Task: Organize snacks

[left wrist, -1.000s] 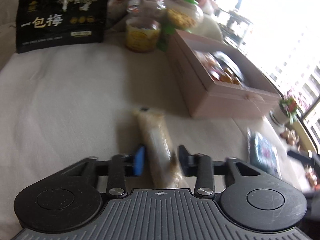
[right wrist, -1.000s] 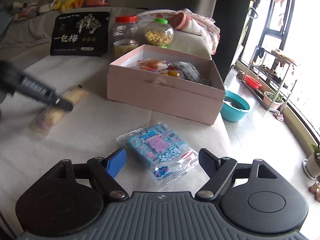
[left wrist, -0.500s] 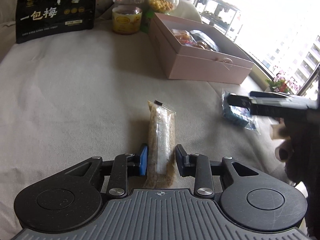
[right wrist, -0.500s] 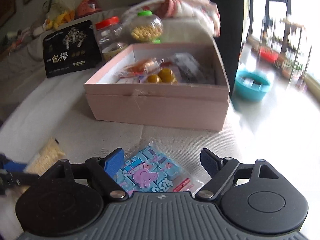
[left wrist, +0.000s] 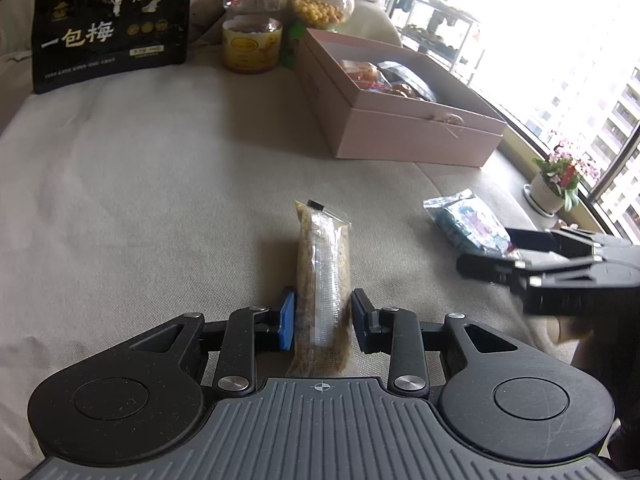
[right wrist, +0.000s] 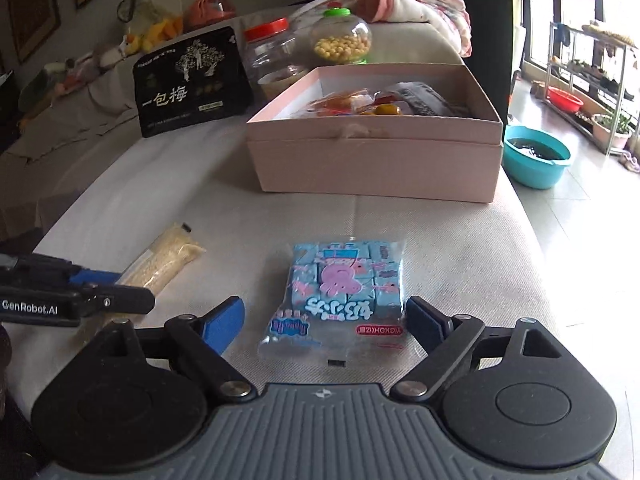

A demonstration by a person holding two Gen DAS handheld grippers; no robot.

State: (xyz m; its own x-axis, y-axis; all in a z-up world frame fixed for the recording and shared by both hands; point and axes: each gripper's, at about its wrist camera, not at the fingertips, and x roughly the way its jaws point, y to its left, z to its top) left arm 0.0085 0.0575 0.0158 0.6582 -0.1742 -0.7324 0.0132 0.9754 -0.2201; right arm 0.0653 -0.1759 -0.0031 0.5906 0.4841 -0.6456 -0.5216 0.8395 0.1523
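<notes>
1. bracketing two packets at once: the left gripper (left wrist: 323, 322) has its jaws narrowed round the near end of a long clear packet of pale crumbly snack (left wrist: 323, 264); the blue pad at 9 o'clock seems to touch the wrapper, while the dark pad at 3 o'clock sits just beside it, so a firm hold cannot be confirmed.
2. the long packet lies flat on the beige cloth (left wrist: 140, 200), pointing towards 12 o'clock.
3. the right gripper (right wrist: 325, 322) stands wide, its pads apart on either side of the blue cartoon-pig sweet packet (right wrist: 344, 280), which lies flat on the cloth and is not pinched.
4. the pink open box (right wrist: 376, 160) sits at 12 o'clock in the right wrist view and at 1 o'clock in the left; it already holds orange and dark wrapped snacks (right wrist: 360, 104).
5. behind the box, at 11 o'clock, stand a black plum bag (right wrist: 192, 84), a red-lidded jar (right wrist: 272, 56) and a green-capped jar of yellow balls (right wrist: 340, 40).
6. step in hand, as judged: the grasp phase, before any lift; both packets are outside the box.
7. next move calls for: closing each claw fully on its packet, lifting clear of the cloth, and carrying over the near wall of the box; slack wrappers may slip or sag.
</notes>
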